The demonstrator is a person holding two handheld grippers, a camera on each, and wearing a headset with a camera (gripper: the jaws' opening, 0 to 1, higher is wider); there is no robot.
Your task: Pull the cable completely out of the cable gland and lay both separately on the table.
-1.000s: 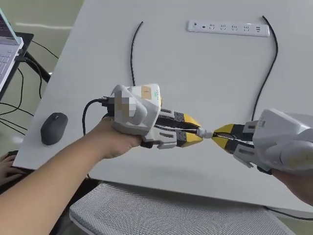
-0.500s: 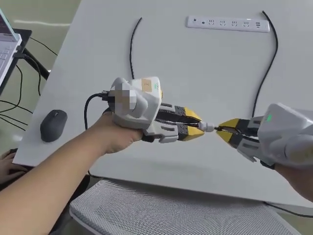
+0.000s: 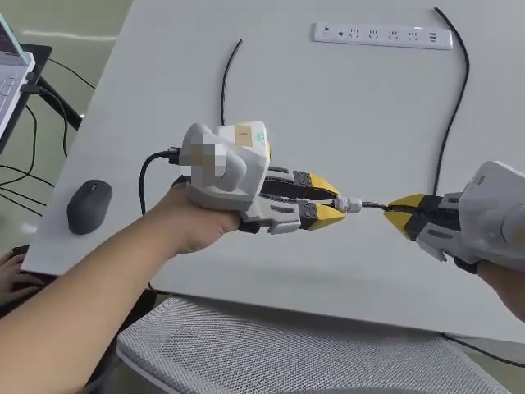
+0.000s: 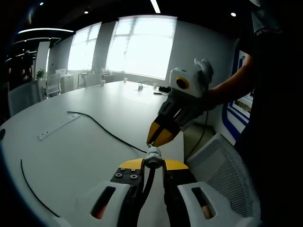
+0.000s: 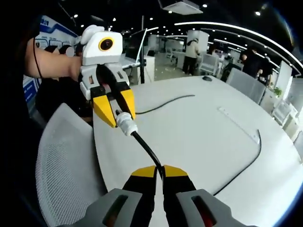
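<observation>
Left claw [image 3: 332, 207] is shut narrow on the cable gland [image 3: 349, 203]; the white gland sticks out past the yellow tips. Right claw [image 3: 399, 212] sits just right of the gland, tips pinched tight on the black cable [image 3: 374, 205]. A short span of cable runs from the gland's end to those tips, so the cable's not out yet. In the left gripper view the cable also goes back from the gland [image 4: 152, 155] btwn the left jaws. Gland & cable are both held in the air, w/ the white surface [image 3: 328, 131] under the gland. Power strip [image 3: 381, 35] lies far beyond the gland, mouse [image 3: 89, 205] well left of it, and a mesh chair seat [image 3: 246, 353] sits below, on the near side.
</observation>
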